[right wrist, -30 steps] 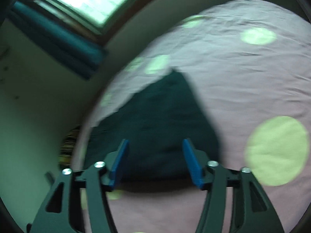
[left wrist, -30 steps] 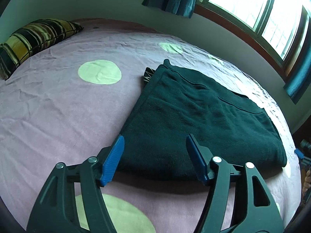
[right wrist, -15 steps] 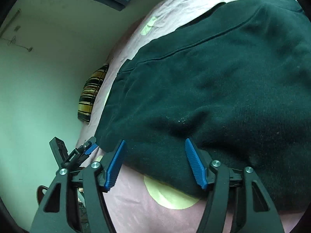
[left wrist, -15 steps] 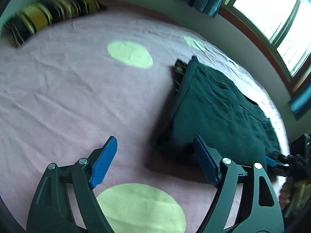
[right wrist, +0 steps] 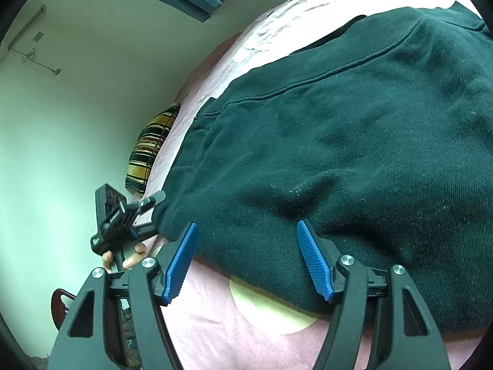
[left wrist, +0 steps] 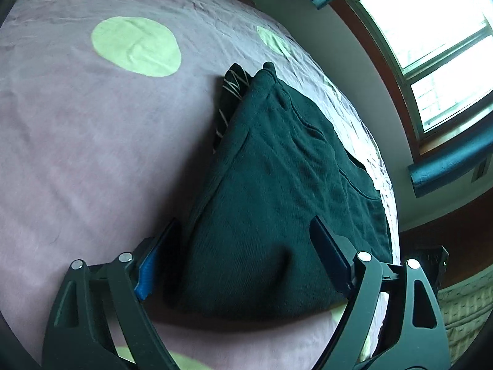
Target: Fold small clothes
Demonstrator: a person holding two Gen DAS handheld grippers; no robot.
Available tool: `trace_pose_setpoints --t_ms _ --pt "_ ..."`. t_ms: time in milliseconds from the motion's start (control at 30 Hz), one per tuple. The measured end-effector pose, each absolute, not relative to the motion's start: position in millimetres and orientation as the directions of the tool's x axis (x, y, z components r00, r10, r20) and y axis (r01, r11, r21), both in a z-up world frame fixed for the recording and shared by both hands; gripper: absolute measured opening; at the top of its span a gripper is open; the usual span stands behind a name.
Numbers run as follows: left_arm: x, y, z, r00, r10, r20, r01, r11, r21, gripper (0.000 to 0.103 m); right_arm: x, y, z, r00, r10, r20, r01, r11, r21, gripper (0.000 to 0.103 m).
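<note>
While dark green garment lies folded on pink bed sheet, left gripper sits at its near corner, fingers wide, cloth between them ungripped. Right gripper at garment's other edge, fingers wide, empty. Striped pillow near wall.

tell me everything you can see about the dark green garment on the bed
The dark green garment is thick, fleece-like knit with stitched seams, lying folded flat on the pink bedsheet. A striped patterned piece peeks out at its far corner. Both tongs, left and right, stand open at its near edge.
</note>
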State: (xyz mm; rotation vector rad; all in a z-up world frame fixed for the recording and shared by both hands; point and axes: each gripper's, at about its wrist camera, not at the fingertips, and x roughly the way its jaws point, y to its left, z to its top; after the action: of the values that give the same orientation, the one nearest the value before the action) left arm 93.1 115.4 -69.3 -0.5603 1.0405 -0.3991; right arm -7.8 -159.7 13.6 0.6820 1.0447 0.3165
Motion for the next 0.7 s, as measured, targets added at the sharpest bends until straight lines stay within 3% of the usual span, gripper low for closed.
trace_pose_setpoints --t_ms 200,300,333,400,567,700 --pt "97.3 95.8 -63.4 0.470 -0.498 -0.729 0.069 0.844 -0.533 0.079 -25.0 -140.1 54.5 0.514 0.502 -0.696 0.025 0.802 0.597 0.072" --pt "99.4 90.1 -58.4 0.491 -0.466 -0.736 0.077 0.865 -0.496 0.054 -22.5 -126.9 27.5 0.390 0.461 -0.797 0.082 0.845 0.529 0.074" --pt "99.9 89.4 -56.2 0.499 -0.463 -0.733 0.078 0.866 -0.494 0.044 -21.0 -127.3 11.1 0.373 0.464 -0.804 0.097 0.842 0.531 0.075" --pt "99.6 88.3 -48.4 0.521 -0.450 -0.725 0.081 0.872 -0.483 0.035 -23.3 -130.8 6.0 0.414 0.479 -0.774 0.088 0.825 0.558 0.078" --pt "97.4 79.2 -26.9 0.564 -0.400 -0.723 0.088 0.899 -0.429 0.028 -26.4 -128.8 25.4 0.424 0.462 -0.779 0.094 0.833 0.545 0.078" --pt "95.9 72.4 -19.7 0.576 -0.379 -0.725 0.104 0.913 -0.394 0.026 -16.0 -140.2 48.9 0.506 0.481 -0.716 0.096 0.794 0.600 0.079"
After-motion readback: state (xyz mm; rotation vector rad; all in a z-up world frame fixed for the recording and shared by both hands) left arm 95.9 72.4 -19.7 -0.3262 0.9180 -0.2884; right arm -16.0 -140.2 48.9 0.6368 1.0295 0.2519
